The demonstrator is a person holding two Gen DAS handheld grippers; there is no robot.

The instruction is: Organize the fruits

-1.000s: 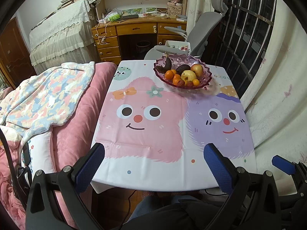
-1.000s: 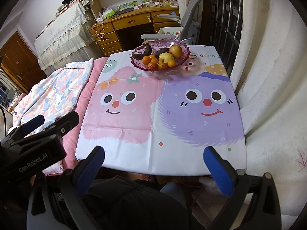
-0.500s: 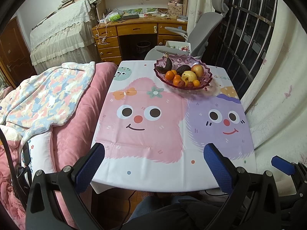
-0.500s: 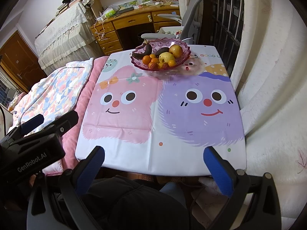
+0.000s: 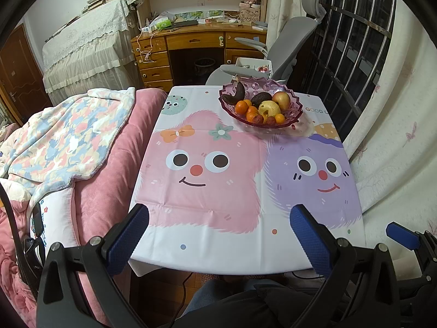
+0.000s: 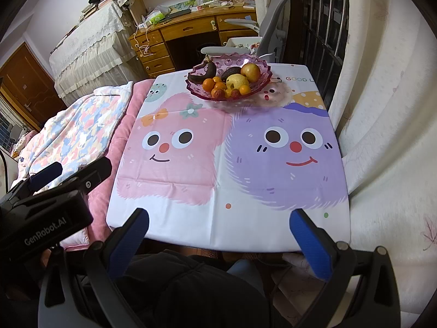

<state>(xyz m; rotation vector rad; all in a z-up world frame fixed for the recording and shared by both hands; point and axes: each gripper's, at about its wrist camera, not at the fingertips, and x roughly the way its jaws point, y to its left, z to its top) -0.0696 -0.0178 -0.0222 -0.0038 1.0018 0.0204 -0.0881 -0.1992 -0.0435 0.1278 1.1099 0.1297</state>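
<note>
A purple glass fruit bowl stands at the far side of the table, also in the right wrist view. It holds a dark banana, an avocado, an apple, a yellow pear, several oranges and small red fruits. My left gripper is open and empty, above the table's near edge. My right gripper is open and empty, also at the near edge, far from the bowl.
The table wears a cartoon-face cloth. A bed with pink quilt touches its left side. A curtain hangs on the right. A grey chair and wooden desk stand behind the table.
</note>
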